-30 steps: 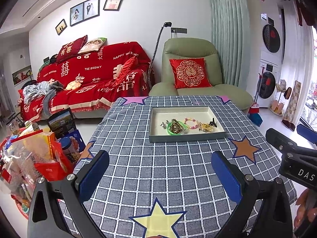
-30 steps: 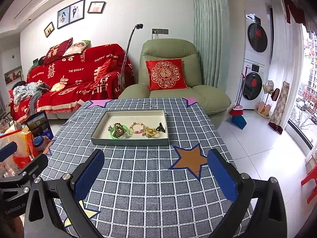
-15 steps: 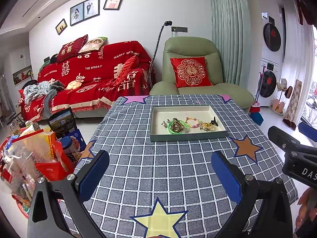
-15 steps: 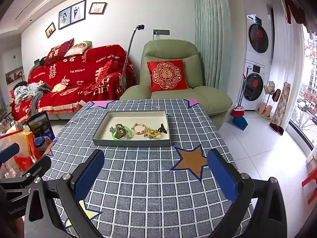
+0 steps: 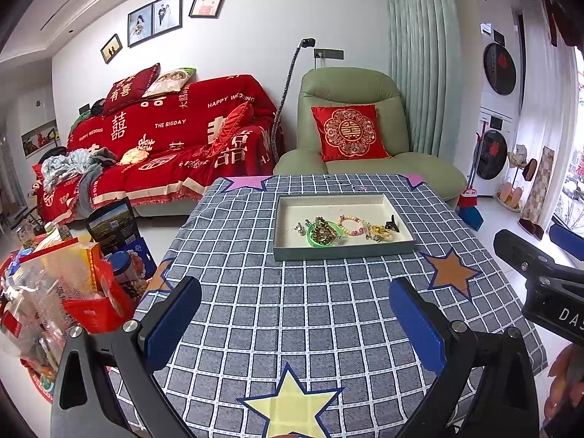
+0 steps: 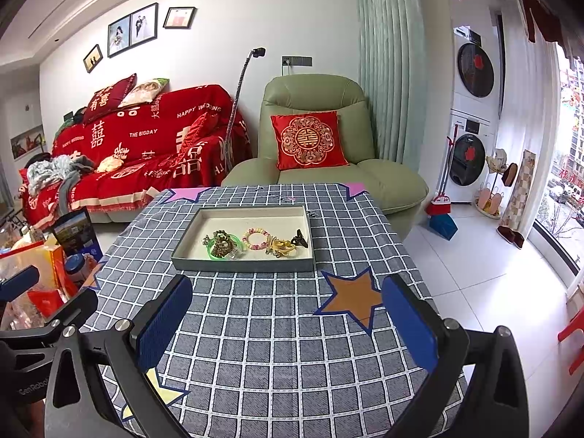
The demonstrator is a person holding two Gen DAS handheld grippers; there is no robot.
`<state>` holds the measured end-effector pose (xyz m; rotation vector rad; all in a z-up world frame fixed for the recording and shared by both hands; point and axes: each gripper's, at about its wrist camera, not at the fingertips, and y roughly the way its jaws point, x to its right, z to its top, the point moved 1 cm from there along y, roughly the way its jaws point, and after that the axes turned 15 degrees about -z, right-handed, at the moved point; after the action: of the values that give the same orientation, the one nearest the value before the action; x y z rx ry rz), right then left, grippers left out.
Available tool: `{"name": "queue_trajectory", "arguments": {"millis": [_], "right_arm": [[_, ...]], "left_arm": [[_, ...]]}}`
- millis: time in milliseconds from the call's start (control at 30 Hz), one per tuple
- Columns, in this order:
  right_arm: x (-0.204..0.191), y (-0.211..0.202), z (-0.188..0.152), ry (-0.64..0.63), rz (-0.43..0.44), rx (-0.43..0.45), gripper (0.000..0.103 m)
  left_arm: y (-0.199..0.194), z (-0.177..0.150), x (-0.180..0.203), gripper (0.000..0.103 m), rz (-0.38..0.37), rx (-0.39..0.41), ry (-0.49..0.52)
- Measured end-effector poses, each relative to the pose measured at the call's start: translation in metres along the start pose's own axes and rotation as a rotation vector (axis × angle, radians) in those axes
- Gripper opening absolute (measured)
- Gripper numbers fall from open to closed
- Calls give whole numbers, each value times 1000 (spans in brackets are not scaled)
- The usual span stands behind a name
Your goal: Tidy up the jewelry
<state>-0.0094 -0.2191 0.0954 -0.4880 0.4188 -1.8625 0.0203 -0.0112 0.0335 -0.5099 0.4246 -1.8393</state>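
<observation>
A shallow grey tray [image 5: 343, 250] [image 6: 242, 264] sits at the far middle of the checked tablecloth. Inside it lie a green bangle [image 5: 322, 234] [image 6: 221, 245] with brown beads, a pink bead bracelet [image 5: 351, 225] [image 6: 256, 238], gold pieces [image 5: 379, 234] [image 6: 279, 246] and a black clip [image 5: 392, 223] [image 6: 301, 238]. My left gripper [image 5: 297, 323] hovers open over the near part of the table, well short of the tray. My right gripper [image 6: 286, 319] is open too, beside it to the right, nothing between its fingers.
The table [image 5: 310, 310] carries star patches. A green armchair [image 5: 350, 146] with a red cushion stands behind it, and a red-covered sofa [image 5: 164, 146] to the left. Bags and boxes [image 5: 54, 284] crowd the floor left of the table. Washing machines [image 6: 472, 116] stand at the right.
Both grippers have drifted slightly back and up, so the tray sits a little lower in both views. Both stay open. Nothing in the tray has moved.
</observation>
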Motion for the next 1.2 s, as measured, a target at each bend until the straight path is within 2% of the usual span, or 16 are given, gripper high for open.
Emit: {"name": "queue_trajectory", "arguments": {"millis": [1200], "right_arm": [[1,-2,1,1,4,4,103]], "left_arm": [[-1,0,0,103,9,1,4]]}}
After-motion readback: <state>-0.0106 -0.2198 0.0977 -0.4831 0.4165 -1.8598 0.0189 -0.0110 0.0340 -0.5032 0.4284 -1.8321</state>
